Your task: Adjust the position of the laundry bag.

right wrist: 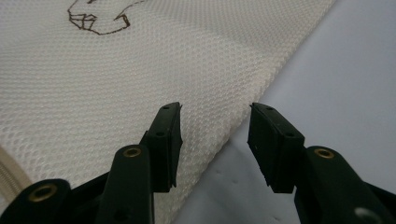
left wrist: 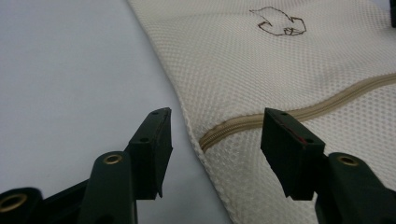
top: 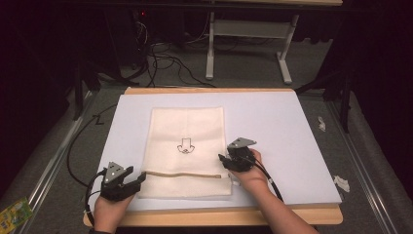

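Observation:
A cream mesh bag lies flat on the white board, with a small dark drawing at its middle and a tan zipper across its near part. My left gripper is open at the bag's left edge, its jaws straddling the zipper's end and the bag's hem. My right gripper is open at the bag's right edge, jaws either side of the mesh border. The drawing lies ahead in both gripper views.
The white board rests on a wooden table. Cables and a white stand are on the floor beyond. Crumpled white scraps lie right of the board, and a green packet lies at the lower left.

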